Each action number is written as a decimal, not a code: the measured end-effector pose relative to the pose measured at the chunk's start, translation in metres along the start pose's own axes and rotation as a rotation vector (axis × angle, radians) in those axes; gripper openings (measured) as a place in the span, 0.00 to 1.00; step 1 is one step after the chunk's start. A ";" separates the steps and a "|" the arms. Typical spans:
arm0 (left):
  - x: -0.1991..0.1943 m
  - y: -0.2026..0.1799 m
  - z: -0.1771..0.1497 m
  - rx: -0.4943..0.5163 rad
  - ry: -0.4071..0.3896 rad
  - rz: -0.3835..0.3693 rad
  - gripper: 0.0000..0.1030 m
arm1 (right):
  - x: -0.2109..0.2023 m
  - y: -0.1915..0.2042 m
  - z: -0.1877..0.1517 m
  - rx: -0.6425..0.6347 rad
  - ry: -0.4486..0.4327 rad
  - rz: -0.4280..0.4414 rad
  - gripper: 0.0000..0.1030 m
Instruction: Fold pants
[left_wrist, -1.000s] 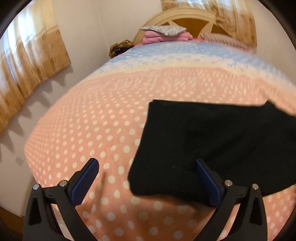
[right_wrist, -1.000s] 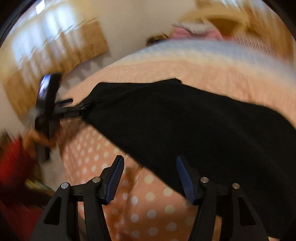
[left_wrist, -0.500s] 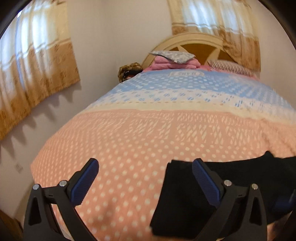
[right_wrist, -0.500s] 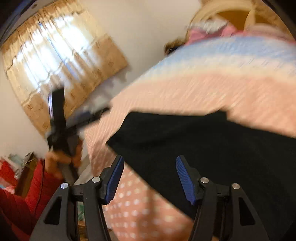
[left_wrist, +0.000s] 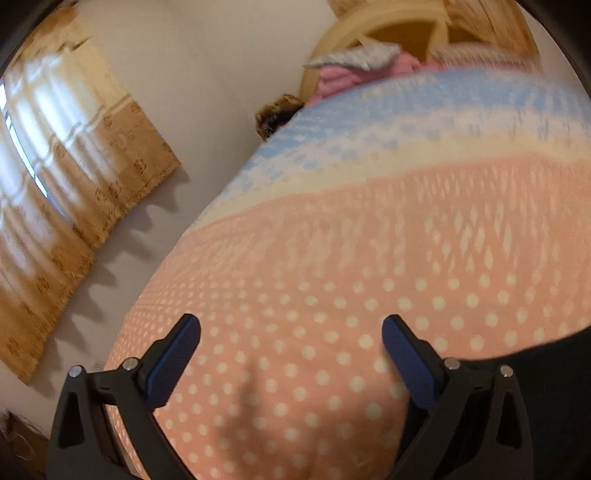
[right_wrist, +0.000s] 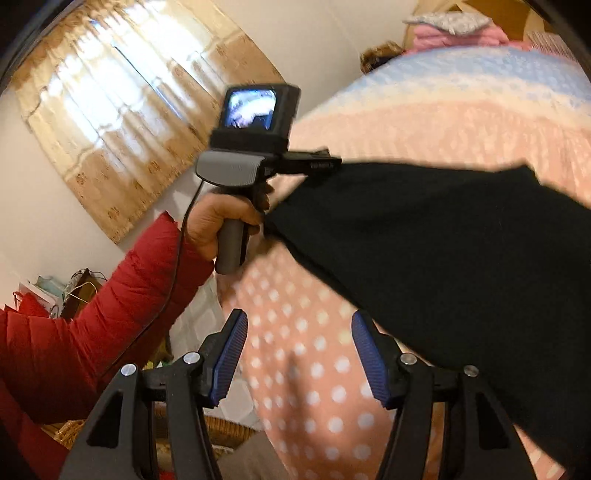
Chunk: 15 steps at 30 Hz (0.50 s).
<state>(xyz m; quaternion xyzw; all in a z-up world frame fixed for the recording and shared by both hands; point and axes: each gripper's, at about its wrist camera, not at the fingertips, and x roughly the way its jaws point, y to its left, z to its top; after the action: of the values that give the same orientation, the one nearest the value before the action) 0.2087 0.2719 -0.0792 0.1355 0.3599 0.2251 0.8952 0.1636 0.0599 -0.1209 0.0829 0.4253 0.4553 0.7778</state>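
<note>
The black pants (right_wrist: 443, 240) lie spread on the pink dotted bedspread (right_wrist: 424, 122). In the left wrist view only their edge (left_wrist: 554, 376) shows, at the lower right behind one finger. My left gripper (left_wrist: 291, 332) is open over bare bedspread, with nothing between its fingers. My right gripper (right_wrist: 299, 350) is also open and empty, just left of the pants' near edge, its right finger (right_wrist: 369, 362) in front of the cloth. A hand (right_wrist: 218, 221) in a red sleeve holds the left gripper's handle (right_wrist: 236, 173) at the pants' far left corner, which covers its tips.
The bed's left edge drops to a white wall with tan curtains (left_wrist: 74, 177). Folded pink clothes and a grey pillow (left_wrist: 354, 70) lie at the headboard (left_wrist: 373, 29). A wicker basket (right_wrist: 221, 432) and clutter (right_wrist: 62, 291) stand beside the bed, lower left.
Both grippers drew back and swung left, off the pants. In the left view the cloth slid from between the fingers to the lower right corner. The hand with the left gripper came closer in the right view.
</note>
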 end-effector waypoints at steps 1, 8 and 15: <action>-0.007 0.010 0.001 -0.023 -0.012 -0.012 0.98 | -0.001 0.002 0.000 -0.008 -0.011 -0.005 0.59; -0.071 0.065 -0.052 -0.212 0.052 -0.172 0.97 | 0.014 0.000 0.021 -0.052 -0.054 -0.167 0.21; -0.089 0.041 -0.128 -0.508 0.314 -0.659 0.73 | 0.033 -0.022 0.011 -0.005 -0.011 -0.213 0.21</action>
<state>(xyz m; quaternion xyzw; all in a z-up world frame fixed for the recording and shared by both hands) 0.0492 0.2730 -0.1004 -0.2467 0.4487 0.0272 0.8585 0.1929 0.0760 -0.1442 0.0377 0.4263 0.3706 0.8243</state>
